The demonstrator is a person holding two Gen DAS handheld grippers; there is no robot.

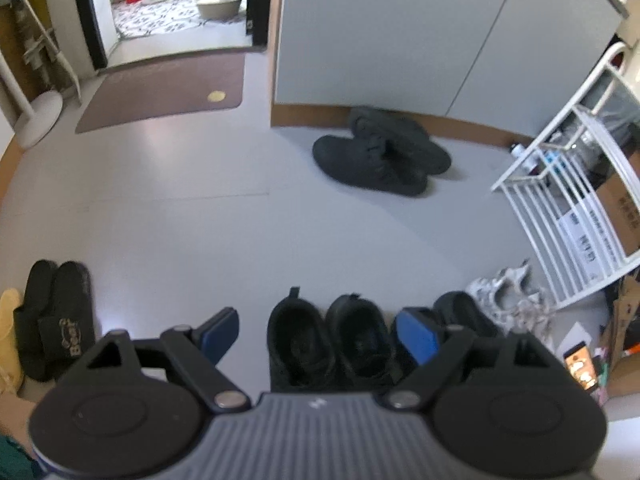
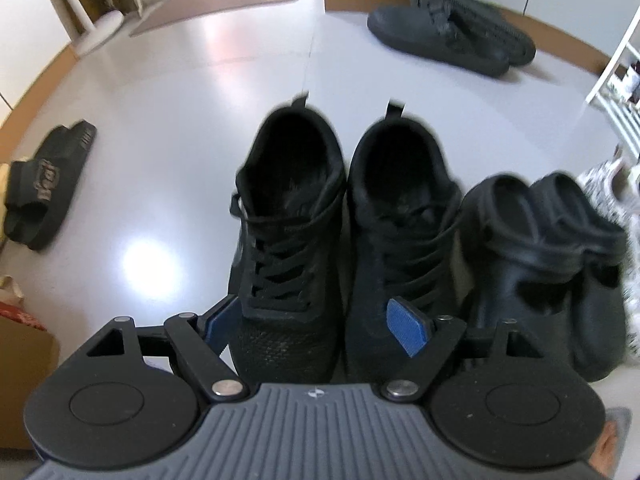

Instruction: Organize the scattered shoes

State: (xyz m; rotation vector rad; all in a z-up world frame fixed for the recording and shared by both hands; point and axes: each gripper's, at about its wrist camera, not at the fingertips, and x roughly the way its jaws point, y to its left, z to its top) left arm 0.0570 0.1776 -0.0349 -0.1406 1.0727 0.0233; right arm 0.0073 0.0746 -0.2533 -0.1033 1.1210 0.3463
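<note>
A pair of black lace-up sneakers (image 2: pixel 288 220) stands side by side on the pale floor, heels away from me. My right gripper (image 2: pixel 314 328) hangs open over their toes; its blue pads (image 2: pixel 408 328) touch nothing, though the left sneaker's toe shows between the fingers. My left gripper (image 1: pixel 318 334) is open too and holds nothing, higher up over the same sneakers (image 1: pixel 300 344). Black clogs (image 2: pixel 540 248) sit right of the sneakers, with white patterned shoes (image 1: pixel 508 300) beyond. Black slides (image 1: pixel 56 320) lie far left. Dark grey slippers (image 1: pixel 380 152) lie askew by the far wall.
A white wire rack (image 1: pixel 560 200) with boxes stands at the right. A brown mat (image 1: pixel 160 92) lies before a bathroom doorway at the back left. A cardboard box (image 2: pixel 24 360) sits near left, a yellow slipper (image 1: pixel 8 320) beside the slides. A person's hand shows at the lower edge.
</note>
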